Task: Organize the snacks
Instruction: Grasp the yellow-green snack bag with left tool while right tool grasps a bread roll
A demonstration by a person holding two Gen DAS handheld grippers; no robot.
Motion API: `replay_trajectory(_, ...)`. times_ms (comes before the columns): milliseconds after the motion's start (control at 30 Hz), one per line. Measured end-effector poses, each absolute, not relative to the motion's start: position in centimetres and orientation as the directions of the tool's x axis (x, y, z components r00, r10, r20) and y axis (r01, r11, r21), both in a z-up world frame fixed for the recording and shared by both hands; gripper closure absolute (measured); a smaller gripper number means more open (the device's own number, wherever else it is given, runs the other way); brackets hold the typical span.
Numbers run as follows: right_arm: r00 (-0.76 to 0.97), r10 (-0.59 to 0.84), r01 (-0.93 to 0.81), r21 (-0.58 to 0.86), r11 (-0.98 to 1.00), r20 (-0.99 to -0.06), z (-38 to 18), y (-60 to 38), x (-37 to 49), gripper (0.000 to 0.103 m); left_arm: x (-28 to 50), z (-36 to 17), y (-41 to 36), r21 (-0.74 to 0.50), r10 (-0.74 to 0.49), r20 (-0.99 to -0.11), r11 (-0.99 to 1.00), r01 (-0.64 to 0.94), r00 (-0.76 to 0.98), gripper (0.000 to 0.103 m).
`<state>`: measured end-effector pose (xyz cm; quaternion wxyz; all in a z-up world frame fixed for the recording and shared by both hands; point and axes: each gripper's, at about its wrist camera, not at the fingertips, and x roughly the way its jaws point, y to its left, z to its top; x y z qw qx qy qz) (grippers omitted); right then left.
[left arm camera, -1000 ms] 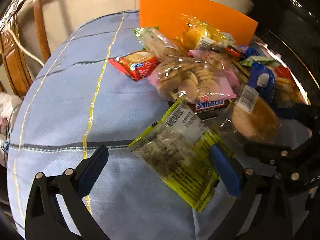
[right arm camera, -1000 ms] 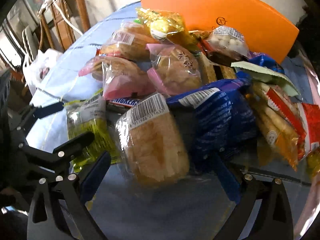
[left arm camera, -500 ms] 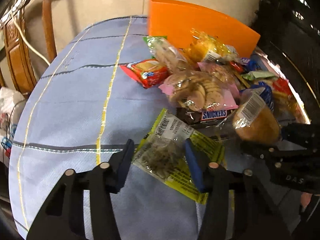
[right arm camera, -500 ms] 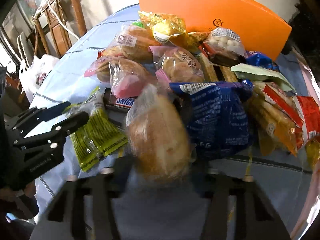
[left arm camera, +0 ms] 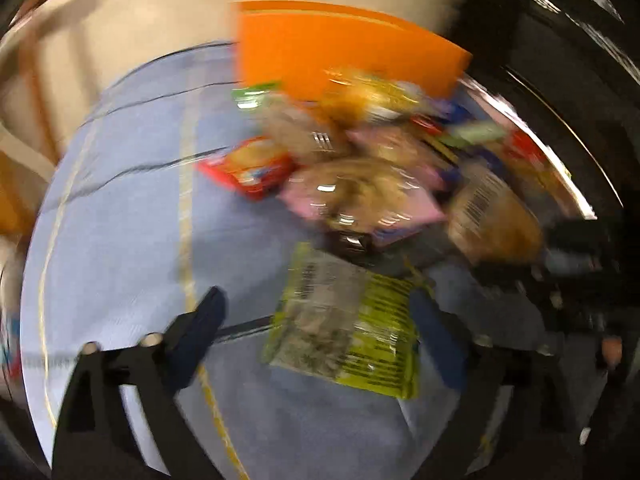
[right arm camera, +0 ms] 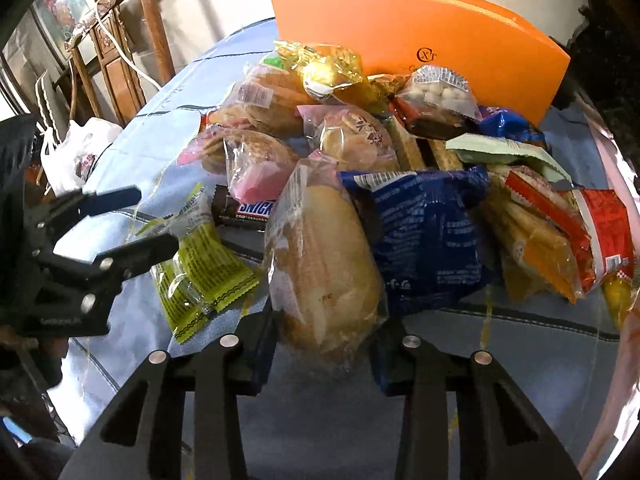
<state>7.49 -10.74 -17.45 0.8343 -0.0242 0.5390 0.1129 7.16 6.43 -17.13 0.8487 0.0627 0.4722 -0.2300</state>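
Snacks are lying heaped on a blue tablecloth in front of an orange box; the left wrist view is blurring with motion. The left gripper is standing with its jaws wide; they have just been opening, and a green packet is lying flat on the cloth between the fingers without touching either pad. A red packet is sitting beyond it at the near edge of the heap; a pink-backed biscuit bag is lying just right of that. The bread bun is showing at the right, beside the dark shape of the other gripper.

Right wrist view: the right gripper is clamping the bun in its clear wrapper; both blue pads are pressing its lower sides, the jaws having just been closing. The bun is leaning against a blue bag on its right; a Snickers bar is lying just behind its left side. The green packet is lying on the cloth to the left, under the spread fingers of the left gripper. Farther back, wrapped buns, a yellow bag and a bag of white candies are piling against the box; red-and-orange packets are lying at the right. A wooden chair is standing beyond the table.
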Motion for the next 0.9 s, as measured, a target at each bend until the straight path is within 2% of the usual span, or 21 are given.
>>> replay_trajectory(100,0.391,0.159,-0.200,0.085,0.976,-0.907,-17.5,-11.1,7.3,0.064,7.0,-19.4,4.4,-0.065,-0.301,-0.892,0.825,0.562,0.338,0.004)
replay_trajectory(167,0.397,0.155,-0.192,0.084,0.978,-0.905,-17.4,-11.2,7.1,0.065,6.0,-20.3,3.3,0.036,-0.261,-0.886,0.786,0.618,0.383,0.004)
replay_trajectory(300,0.393,0.147,-0.179,0.081,0.981,-0.908,-17.7,-11.4,7.0,0.065,7.4,-19.9,4.0,-0.059,-0.308,-0.863,0.848,0.526,0.400,0.005)
replay_trajectory(367,0.389,0.151,-0.171,0.090,0.981,-0.909,-17.8,-11.4,7.0,0.065,7.2,-19.6,3.6,-0.027,-0.295,-0.859,0.842,0.539,0.419,0.022)
replay_trajectory(400,0.389,0.152,-0.169,0.092,0.981,-0.908,-17.8,-11.3,7.0,0.065,7.3,-19.4,3.5,-0.024,-0.292,-0.855,0.847,0.531,0.428,0.025)
replay_trajectory(467,0.389,0.151,-0.168,0.091,0.981,-0.909,-17.7,-11.1,7.2,0.065,7.4,-19.3,3.9,-0.062,-0.298,-0.855,0.871,0.487,0.424,0.026)
replay_trajectory(700,0.407,0.148,-0.158,0.090,0.983,-0.901,-17.2,-11.2,6.8,0.065,6.1,-18.8,4.2,-0.028,-0.243,-0.839,0.912,0.408,0.486,0.030)
replay_trajectory(900,0.428,0.147,-0.140,0.095,0.986,-0.892,-16.6,-11.7,6.2,0.065,6.2,-17.5,4.8,-0.043,-0.233,-0.829,0.933,0.357,0.509,0.040)
